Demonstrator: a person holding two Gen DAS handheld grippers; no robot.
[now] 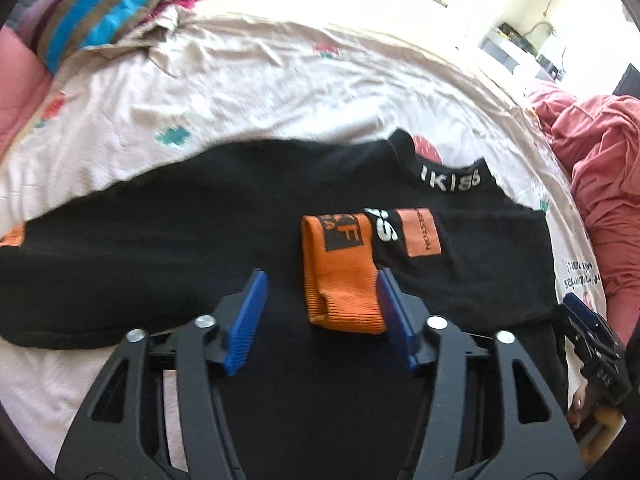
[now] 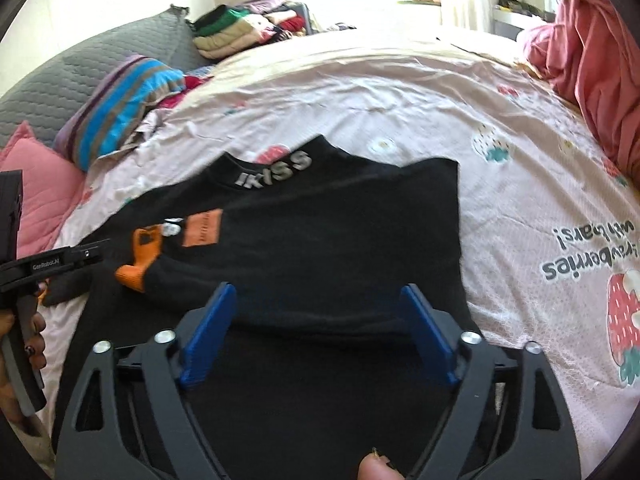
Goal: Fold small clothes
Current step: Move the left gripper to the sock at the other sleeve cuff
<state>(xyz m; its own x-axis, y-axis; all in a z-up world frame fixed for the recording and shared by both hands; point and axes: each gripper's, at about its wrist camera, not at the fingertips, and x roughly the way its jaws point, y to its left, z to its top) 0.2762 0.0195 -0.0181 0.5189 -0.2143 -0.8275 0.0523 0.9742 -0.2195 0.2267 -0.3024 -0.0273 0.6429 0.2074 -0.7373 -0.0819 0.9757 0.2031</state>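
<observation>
The black shirt is lying spread flat on the bed, its lettered collar pointing away from me. I am holding my right gripper over its near hem, jaws standing wide apart with only cloth below them. My left gripper is hovering with jaws parted, the orange cuff lying between them against the right one, unclamped.

The shirt lies flat on the bedsheet, its cuff folded onto its middle; pillows sit behind-left, a blanket right
</observation>
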